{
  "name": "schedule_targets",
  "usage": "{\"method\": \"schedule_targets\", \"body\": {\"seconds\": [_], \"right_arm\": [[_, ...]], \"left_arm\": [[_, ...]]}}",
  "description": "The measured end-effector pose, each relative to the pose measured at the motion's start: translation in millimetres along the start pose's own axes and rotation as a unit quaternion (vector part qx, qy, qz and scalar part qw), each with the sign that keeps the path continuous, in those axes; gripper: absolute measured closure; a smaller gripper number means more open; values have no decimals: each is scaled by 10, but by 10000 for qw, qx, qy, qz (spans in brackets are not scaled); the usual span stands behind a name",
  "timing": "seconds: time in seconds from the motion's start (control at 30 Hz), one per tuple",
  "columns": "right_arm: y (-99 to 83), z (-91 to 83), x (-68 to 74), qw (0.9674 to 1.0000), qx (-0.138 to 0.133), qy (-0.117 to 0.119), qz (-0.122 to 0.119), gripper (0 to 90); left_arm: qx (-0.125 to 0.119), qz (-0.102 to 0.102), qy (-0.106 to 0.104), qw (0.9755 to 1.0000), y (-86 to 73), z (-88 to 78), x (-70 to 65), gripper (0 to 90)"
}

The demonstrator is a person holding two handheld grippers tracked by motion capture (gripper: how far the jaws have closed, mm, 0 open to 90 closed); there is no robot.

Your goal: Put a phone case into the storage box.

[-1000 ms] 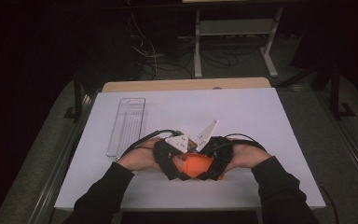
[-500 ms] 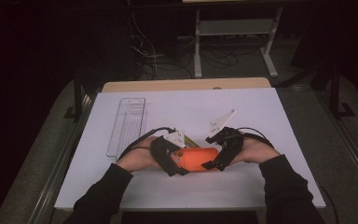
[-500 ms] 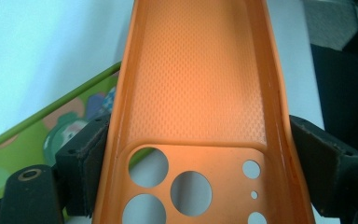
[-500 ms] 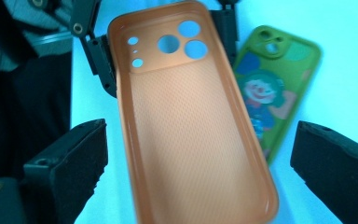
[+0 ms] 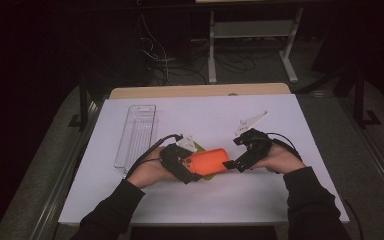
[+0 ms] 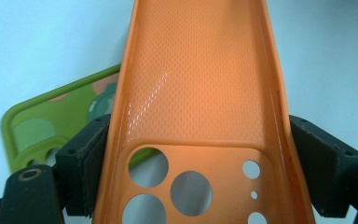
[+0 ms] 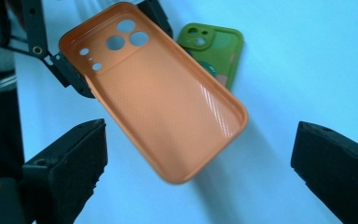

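Dark room all around from my seat at the controls: beyond the far edge I see a white metal stand (image 5: 250, 37) and loose cables (image 5: 172, 55) on the floor. My work surface is a table covered by a white sheet (image 5: 205, 115), with a strip of bare wood (image 5: 200, 91) at its far end. On the sheet's left lies a clear plastic tray (image 5: 136, 134), long side running away from me, well apart from my hands.

My left gripper (image 5: 182, 167) sits near the sheet's middle and clamps the orange phone case (image 5: 207, 161) across its camera-hole end; in the left gripper view both pads press the case's side walls (image 6: 200, 93), open inner side toward the camera. My right gripper (image 5: 242, 152) is just beside the case's other end; its jaws have just been opening and stand wide in the right gripper view, nothing between them, the case (image 7: 154, 88) ahead. A green phone case (image 7: 212, 49) lies flat on the sheet beneath the orange one
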State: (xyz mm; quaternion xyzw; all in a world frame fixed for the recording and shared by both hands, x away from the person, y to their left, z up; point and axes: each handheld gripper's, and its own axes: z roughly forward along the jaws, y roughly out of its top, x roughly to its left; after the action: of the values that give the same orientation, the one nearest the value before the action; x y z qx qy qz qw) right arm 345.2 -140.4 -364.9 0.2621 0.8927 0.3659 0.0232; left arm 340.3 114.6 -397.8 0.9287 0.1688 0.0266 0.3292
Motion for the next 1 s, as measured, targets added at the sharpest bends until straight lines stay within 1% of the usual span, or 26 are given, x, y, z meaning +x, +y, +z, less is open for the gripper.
{"method": "schedule_targets", "body": {"seconds": [0.03, 0.07, 0.1, 0.2, 0.27, 0.3, 0.33, 0.37, 0.4, 0.47, 0.5, 0.53, 0.57, 0.6, 0.63, 0.67, 0.7, 0.73, 0.77, 0.83, 0.87, 0.9, 0.93, 0.97, 1.0], "right_arm": [[-12, -8, -5, 10000, -20, -58, 69, 29], [-28, -20, -12, 9998, -60, -99, 135, 30], [-42, -32, -13, 9996, -84, -136, 215, 37], [-93, -57, -10, 9990, -242, -246, 281, 24], [-131, -64, 0, 9983, -255, -392, 358, 11], [-149, -69, 20, 9977, -248, -437, 446, 11], [-169, -74, 35, 9973, -242, -489, 484, 11], [-192, -75, 46, 9967, -290, -579, 493, 12], [-216, -74, 63, 9960, -339, -623, 536, 11], [-270, -61, 81, 9947, -373, -716, 645, 11], [-291, -52, 81, 9944, -383, -735, 658, 11], [-316, -42, 90, 9937, -376, -758, 734, 11], [-343, -28, 95, 9927, -393, -826, 790, 11], [-372, -15, 100, 9916, -423, -876, 856, 11], [-402, 1, 107, 9902, -475, -917, 938, 11], [-439, 20, 116, 9882, -526, -978, 1054, 12], [-472, 41, 126, 9863, -615, -1020, 1141, 12], [-500, 57, 132, 9854, -650, -1064, 1157, 12], [-533, 84, 148, 9839, -648, -1111, 1243, 12], [-574, 119, 173, 9823, -692, -1182, 1275, 16], [-585, 136, 186, 9823, -721, -1123, 1310, 17], [-594, 149, 187, 9835, -693, -1098, 1258, 17], [-592, 164, 196, 9831, -712, -1091, 1282, 17], [-584, 184, 203, 9828, -710, -1116, 1287, 16], [-579, 204, 203, 9832, -689, -1111, 1272, 16]], "left_arm": [[29, -37, 35, 10000, 3, -5, 4, 156], [-5, -88, 77, 9999, 5, -5, 0, 156], [17, -86, 126, 9999, 8, -13, 7, 156], [-9, -200, 229, 9995, 16, -32, 6, 156], [-58, -295, 294, 9991, 20, -40, 3, 156], [-68, -322, 312, 9990, 23, -44, 1, 156], [-78, -356, 334, 9988, 25, -47, -2, 156], [-86, -381, 359, 9986, 27, -48, -3, 156], [-96, -381, 415, 9984, 30, -53, -1, 157], [-104, -455, 454, 9979, 32, -61, 4, 156], [-90, -451, 478, 9978, 30, -68, 12, 156], [-53, -429, 476, 9979, 30, -80, 23, 156], [-17, -405, 481, 9980, 29, -91, 32, 156], [-119, -532, 496, 9973, 27, -80, 20, 156], [-77, -506, 503, 9974, 27, -92, 30, 156], [-37, -464, 515, 9976, 27, -102, 38, 156], [-54, -526, 509, 9973, 25, -102, 34, 156], [-75, -534, 522, 9972, 26, -107, 39, 157], [-92, -550, 511, 9971, 26, -109, 41, 156], [-93, -592, 499, 9969, 23, -117, 48, 156], [-208, -722, 512, 9959, 24, -103, 33, 156], [-181, -696, 517, 9961, 24, -109, 38, 156], [-101, -598, 509, 9969, 22, -122, 53, 156], [-106, -601, 504, 9969, 20, -123, 53, 156], [-107, -589, 523, 9968, 20, -123, 56, 156]]}}
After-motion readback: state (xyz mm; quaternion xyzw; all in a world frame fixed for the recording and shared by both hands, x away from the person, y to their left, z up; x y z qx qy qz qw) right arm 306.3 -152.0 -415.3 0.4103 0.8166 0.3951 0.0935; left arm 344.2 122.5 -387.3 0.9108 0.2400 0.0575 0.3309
